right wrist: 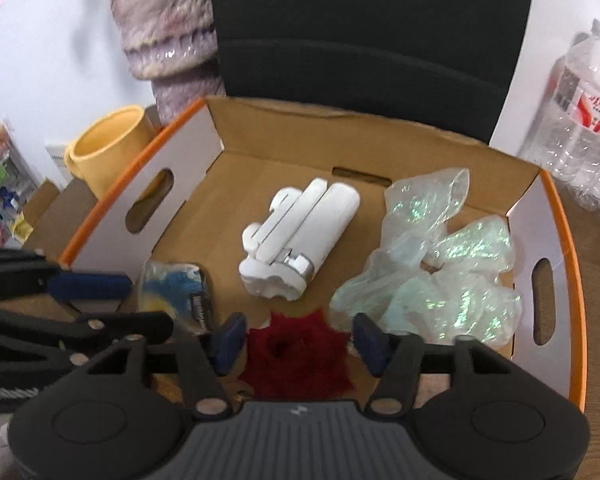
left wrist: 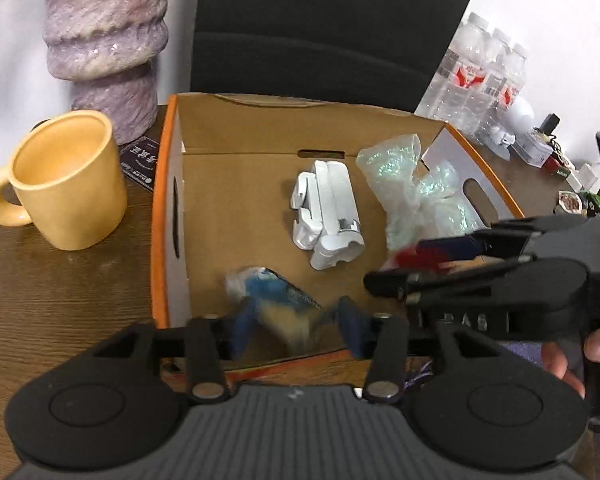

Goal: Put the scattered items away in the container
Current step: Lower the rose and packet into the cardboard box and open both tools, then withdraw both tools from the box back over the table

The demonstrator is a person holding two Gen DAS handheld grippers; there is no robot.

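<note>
Wooden bench: cardboard box ahead; both jaws open, blue packet, red pompom between, released inside.

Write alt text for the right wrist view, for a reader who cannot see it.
The right gripper hangs open over a cardboard box, with a red fuzzy item between its blue fingers. Inside the box lie a white folded device, a crumpled iridescent plastic bag and a blue-and-yellow packet. A yellow mug stands outside, left of the box.
</note>
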